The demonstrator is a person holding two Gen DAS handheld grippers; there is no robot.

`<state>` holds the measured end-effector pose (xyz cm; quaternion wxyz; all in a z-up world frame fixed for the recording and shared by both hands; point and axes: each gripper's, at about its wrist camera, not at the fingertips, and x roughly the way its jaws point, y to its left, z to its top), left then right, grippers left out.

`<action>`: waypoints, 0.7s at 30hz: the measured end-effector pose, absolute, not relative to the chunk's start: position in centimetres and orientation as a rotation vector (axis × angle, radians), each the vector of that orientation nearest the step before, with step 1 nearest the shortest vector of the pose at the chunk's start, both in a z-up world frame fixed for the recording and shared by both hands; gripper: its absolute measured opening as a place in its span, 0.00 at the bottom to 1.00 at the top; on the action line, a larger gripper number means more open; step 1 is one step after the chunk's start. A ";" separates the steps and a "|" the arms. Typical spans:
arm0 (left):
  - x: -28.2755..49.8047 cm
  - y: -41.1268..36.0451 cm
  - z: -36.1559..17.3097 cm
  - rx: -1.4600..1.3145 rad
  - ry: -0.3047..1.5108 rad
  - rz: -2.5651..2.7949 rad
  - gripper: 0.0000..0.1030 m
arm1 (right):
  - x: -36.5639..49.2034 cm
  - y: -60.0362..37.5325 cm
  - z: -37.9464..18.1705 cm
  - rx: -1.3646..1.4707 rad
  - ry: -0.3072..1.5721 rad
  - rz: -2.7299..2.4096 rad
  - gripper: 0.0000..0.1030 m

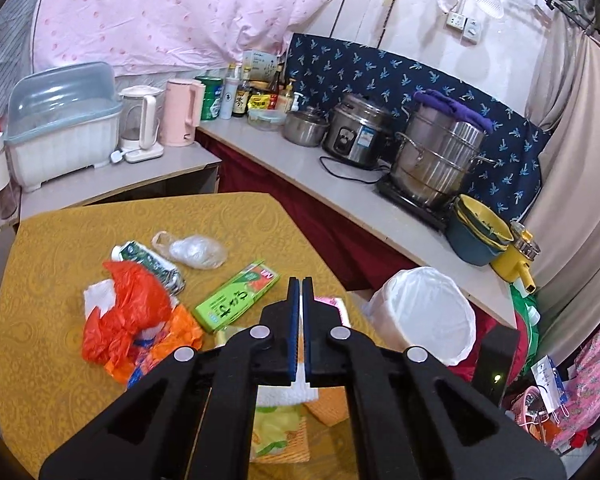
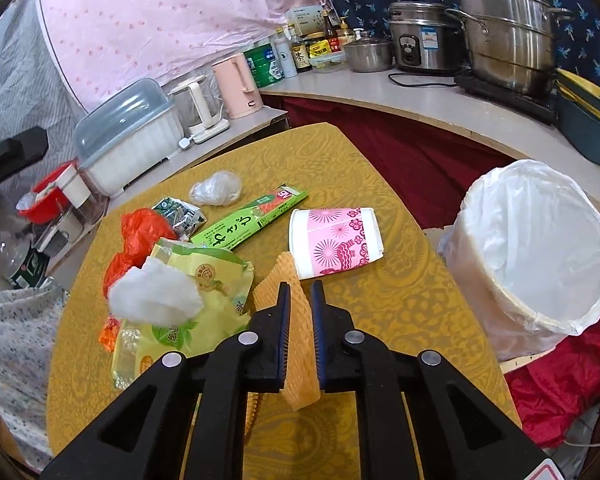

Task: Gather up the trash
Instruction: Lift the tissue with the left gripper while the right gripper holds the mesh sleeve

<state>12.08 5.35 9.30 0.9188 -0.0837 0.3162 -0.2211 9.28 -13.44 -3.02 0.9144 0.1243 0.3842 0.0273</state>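
Right wrist view: my right gripper point(image 2: 300, 292) is clamped on an orange foam net point(image 2: 296, 320), jaws nearly together, above the yellow table point(image 2: 380, 320). Left wrist view: my left gripper point(image 1: 301, 286) is fully closed, white tissue point(image 1: 286, 394) pinched between its pads. Still on the table: pink paper cup point(image 2: 334, 242) on its side, green box point(image 2: 252, 220), red plastic bag point(image 2: 140, 236), clear bag point(image 2: 216, 188), green-yellow wrapper point(image 2: 196, 300). White-lined trash bin point(image 2: 540, 264) stands just beside the table, right.
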 end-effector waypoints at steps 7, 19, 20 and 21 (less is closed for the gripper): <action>12.4 4.6 8.6 -0.175 0.671 -0.461 0.01 | 9.9 -13.9 -6.6 0.319 0.886 0.075 0.40; 11.1 7.6 0.8 -0.155 0.843 -0.351 0.55 | 9.9 -12.9 -8.3 0.265 0.893 0.060 0.09; 10.9 7.5 0.5 -0.151 0.846 -0.354 0.58 | 9.8 -13.1 -7.8 0.265 0.881 0.056 0.09; 10.5 7.4 0.2 -0.142 0.841 -0.358 0.63 | 9.6 -13.3 -7.3 0.271 0.869 0.056 0.09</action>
